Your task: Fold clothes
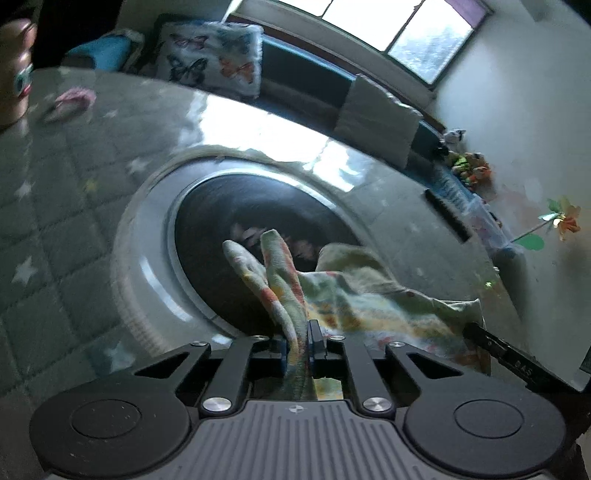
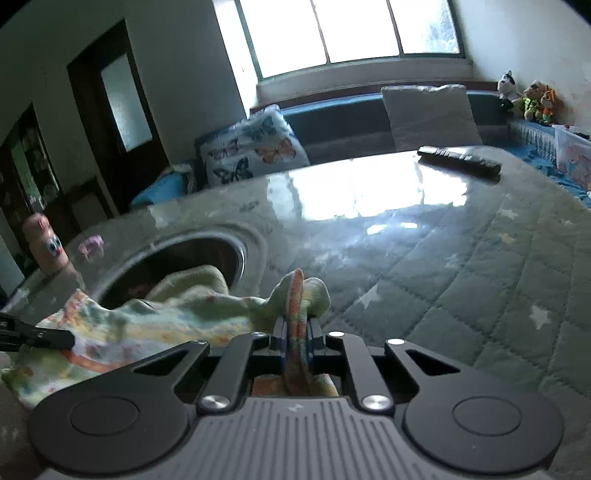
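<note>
Fingers [image 1: 309, 341] [image 2: 282, 334] of both grippers tight on patterned cloth [image 1: 354, 295].

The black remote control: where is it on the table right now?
The long black remote control lies at the far right edge of the glossy quilted table in the right wrist view, just before the grey cushion.

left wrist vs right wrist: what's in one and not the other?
Only the left wrist view: a paper pinwheel against the wall, and the right claw's tip poking in at the right edge.

Only the right wrist view: a dark door with a frosted pane, and the left claw's tip at the left edge.

Both: each claw, left claw and right claw, shut on the colourful cloth; the round dark hob set in the table, the butterfly pillow, the remote, the window.
</note>
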Demonstrator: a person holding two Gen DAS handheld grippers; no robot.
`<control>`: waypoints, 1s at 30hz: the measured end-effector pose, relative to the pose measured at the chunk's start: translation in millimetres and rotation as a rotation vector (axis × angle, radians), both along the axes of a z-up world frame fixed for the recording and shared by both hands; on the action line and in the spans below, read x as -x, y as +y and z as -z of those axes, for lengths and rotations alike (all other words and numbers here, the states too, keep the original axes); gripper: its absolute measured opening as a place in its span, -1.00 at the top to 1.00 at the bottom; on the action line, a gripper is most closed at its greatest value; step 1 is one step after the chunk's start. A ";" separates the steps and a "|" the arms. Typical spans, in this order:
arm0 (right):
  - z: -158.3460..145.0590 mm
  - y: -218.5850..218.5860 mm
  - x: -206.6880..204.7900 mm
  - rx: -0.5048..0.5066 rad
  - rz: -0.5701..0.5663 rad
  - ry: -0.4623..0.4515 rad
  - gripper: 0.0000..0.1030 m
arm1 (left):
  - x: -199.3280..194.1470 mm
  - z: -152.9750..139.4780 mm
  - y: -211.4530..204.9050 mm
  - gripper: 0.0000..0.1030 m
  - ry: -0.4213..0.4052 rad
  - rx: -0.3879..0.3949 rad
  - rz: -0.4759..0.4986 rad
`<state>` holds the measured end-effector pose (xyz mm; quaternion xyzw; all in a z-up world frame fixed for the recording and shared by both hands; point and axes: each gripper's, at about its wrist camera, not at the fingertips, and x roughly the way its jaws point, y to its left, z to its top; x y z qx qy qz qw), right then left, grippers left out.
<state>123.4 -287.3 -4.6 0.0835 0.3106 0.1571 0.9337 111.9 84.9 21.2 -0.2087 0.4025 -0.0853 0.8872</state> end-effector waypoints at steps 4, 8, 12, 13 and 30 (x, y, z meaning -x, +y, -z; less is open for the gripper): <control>-18.9 -16.0 8.3 -0.011 0.028 -0.040 0.84 | -14.4 -12.8 -25.9 0.81 -0.029 -0.002 0.053; -36.3 -35.5 13.5 0.003 0.073 -0.079 0.84 | -29.8 -24.1 -57.3 0.82 -0.053 -0.014 0.114; -52.6 -60.9 18.1 0.019 0.135 -0.116 0.84 | -46.0 -36.0 -91.9 0.82 -0.077 -0.028 0.180; -56.3 -67.3 19.3 0.024 0.151 -0.124 0.84 | -50.1 -38.7 -99.9 0.82 -0.082 -0.029 0.192; -81.8 -149.3 24.9 0.088 0.330 -0.177 0.84 | -87.7 -65.8 -210.2 0.82 -0.128 -0.106 0.345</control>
